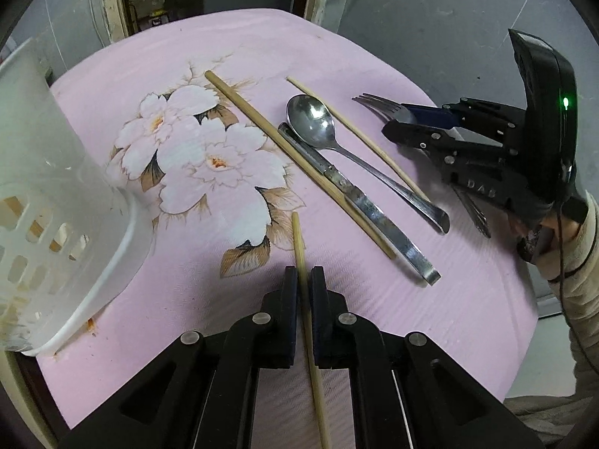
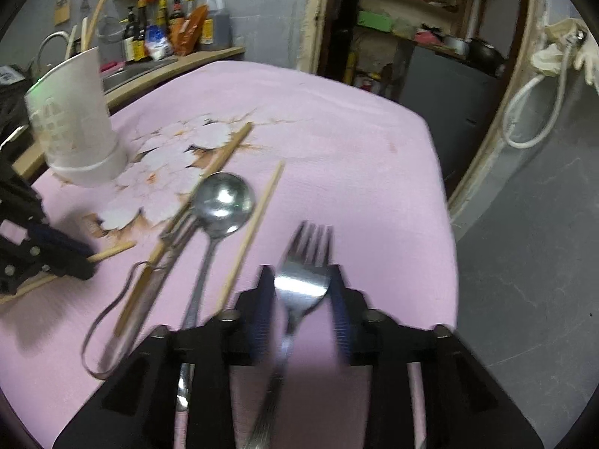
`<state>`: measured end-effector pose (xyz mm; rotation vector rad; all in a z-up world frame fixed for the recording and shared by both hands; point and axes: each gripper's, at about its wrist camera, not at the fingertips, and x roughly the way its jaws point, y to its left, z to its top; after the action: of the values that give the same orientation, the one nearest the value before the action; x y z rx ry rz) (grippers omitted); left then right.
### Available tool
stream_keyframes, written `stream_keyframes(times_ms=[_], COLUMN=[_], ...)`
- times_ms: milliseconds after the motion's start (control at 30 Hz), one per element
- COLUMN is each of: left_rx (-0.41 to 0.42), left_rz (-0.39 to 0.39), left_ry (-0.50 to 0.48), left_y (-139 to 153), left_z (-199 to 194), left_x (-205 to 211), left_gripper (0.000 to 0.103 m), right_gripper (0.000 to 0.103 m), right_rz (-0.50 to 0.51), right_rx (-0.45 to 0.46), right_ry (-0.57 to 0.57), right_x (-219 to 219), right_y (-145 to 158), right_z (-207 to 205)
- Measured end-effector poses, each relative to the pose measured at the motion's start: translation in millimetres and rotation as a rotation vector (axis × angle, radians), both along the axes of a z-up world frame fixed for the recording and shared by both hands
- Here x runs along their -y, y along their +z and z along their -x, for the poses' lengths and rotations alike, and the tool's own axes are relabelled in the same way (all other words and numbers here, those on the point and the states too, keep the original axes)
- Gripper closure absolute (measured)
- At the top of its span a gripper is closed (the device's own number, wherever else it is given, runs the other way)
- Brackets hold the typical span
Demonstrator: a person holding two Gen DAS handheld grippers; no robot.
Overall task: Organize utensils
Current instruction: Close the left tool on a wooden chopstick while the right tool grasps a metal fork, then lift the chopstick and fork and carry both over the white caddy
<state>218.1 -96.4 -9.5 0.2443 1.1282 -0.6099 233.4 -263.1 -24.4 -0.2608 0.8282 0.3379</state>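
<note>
My left gripper (image 1: 304,275) is shut on a bamboo chopstick (image 1: 299,239), low over the pink cloth. My right gripper (image 2: 301,280) is open, its jaws on either side of a steel fork (image 2: 303,280) lying on the cloth; it also shows in the left wrist view (image 1: 423,121) with the fork (image 1: 378,104). A steel spoon (image 1: 318,123), metal tongs (image 1: 359,202) and two more chopsticks (image 1: 262,123) (image 1: 359,134) lie in the middle. A white slotted utensil holder (image 1: 48,187) stands at the left.
The table has a pink flowered cloth (image 1: 224,56). A doorway and shelves lie behind. Bottles stand on a counter (image 2: 179,26) beyond the holder (image 2: 75,119). The table edge drops off at the right to a grey floor (image 2: 524,262).
</note>
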Motion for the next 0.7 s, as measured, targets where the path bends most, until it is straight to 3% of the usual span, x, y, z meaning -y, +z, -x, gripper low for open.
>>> stream_keyframes(times_ms=[167, 333, 500, 700], left_rx=[0.055, 0.090, 0.267, 0.465], left_rz=[0.083, 0.246, 0.374, 0.455], left_ry=[0.059, 0.141, 0.238, 0.308], left_y=[-2.5, 3.3, 24.7, 48.3], left_z=[13.8, 25.3, 47.4, 66.3], left_x=[-3.9, -32.5, -64.3, -85.2], left_gripper=[0.101, 0.101, 0.101, 0.101], right_gripper=[0.080, 0.081, 0.081, 0.081], right_rz=[-0.027, -0.063, -0.095, -0.103], right_rx=[0.025, 0.127, 0.287, 0.537], right_ry=[-0.012, -0.011, -0.024, -0.063], right_x=[4.2, 3.7, 1.4, -4.3], right_y=[3.1, 16.2, 33.0, 52.0], right_z=[6.9, 30.3, 59.2, 94.5])
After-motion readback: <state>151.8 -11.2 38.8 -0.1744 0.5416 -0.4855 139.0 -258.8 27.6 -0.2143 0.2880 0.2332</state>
